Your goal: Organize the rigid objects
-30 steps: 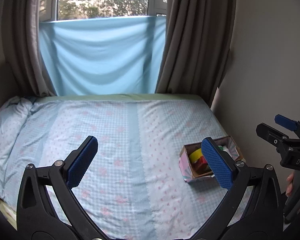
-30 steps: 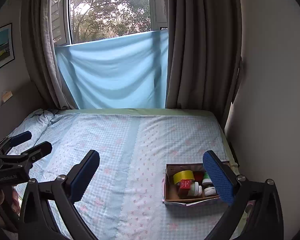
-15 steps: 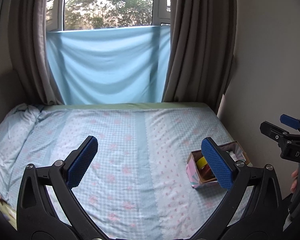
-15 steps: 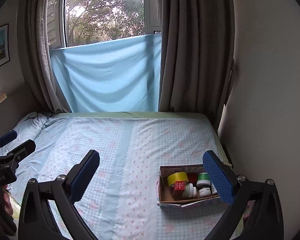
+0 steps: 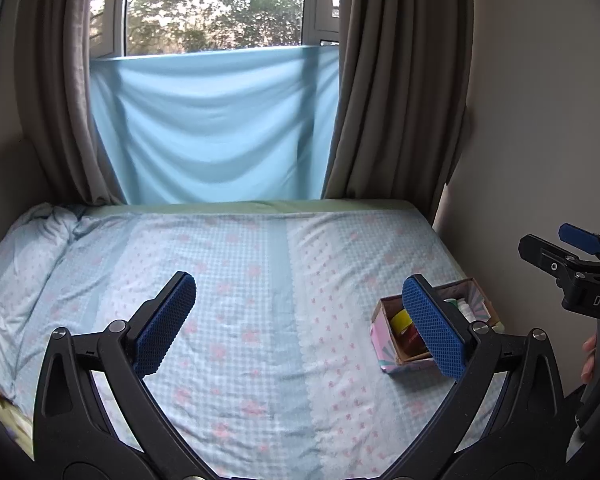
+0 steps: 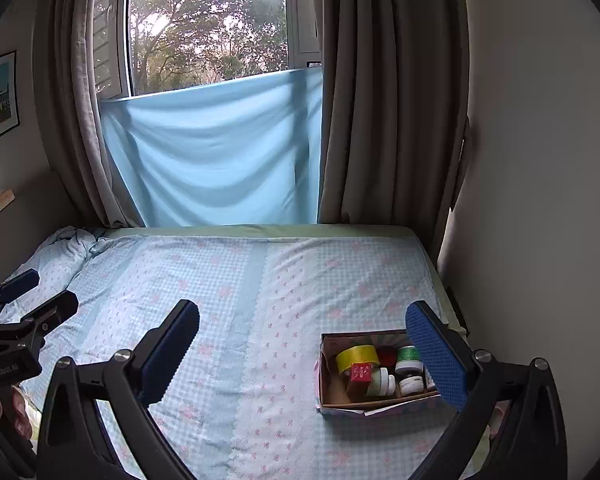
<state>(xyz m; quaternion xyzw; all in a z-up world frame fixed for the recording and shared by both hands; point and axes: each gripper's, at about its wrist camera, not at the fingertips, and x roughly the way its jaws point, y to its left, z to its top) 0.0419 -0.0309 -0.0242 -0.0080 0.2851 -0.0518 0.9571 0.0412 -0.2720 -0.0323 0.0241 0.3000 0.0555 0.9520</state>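
A small open cardboard box (image 6: 327, 380) sits on the bed at the right, near the wall. It holds a yellow tape roll (image 6: 357, 358), a red cube (image 6: 360, 372), a green-banded jar (image 6: 409, 358) and white jars. The box also shows in the left wrist view (image 5: 384, 350), partly behind a finger. My left gripper (image 5: 300, 324) is open and empty above the bed. My right gripper (image 6: 308, 354) is open and empty, its right finger (image 6: 436, 356) overlapping the box's right end. Each gripper shows at the edge of the other's view.
The bed (image 6: 240, 300) has a light blue checked sheet with pink marks. A rumpled blanket (image 6: 60, 252) lies at the far left. A wall (image 6: 540, 200) runs along the right. Grey curtains (image 6: 380, 100) and a blue cloth (image 6: 212, 152) cover the window behind.
Both grippers have drawn back and tilted up, so more of the window and bed shows and the box looks smaller. Both stay open and empty.
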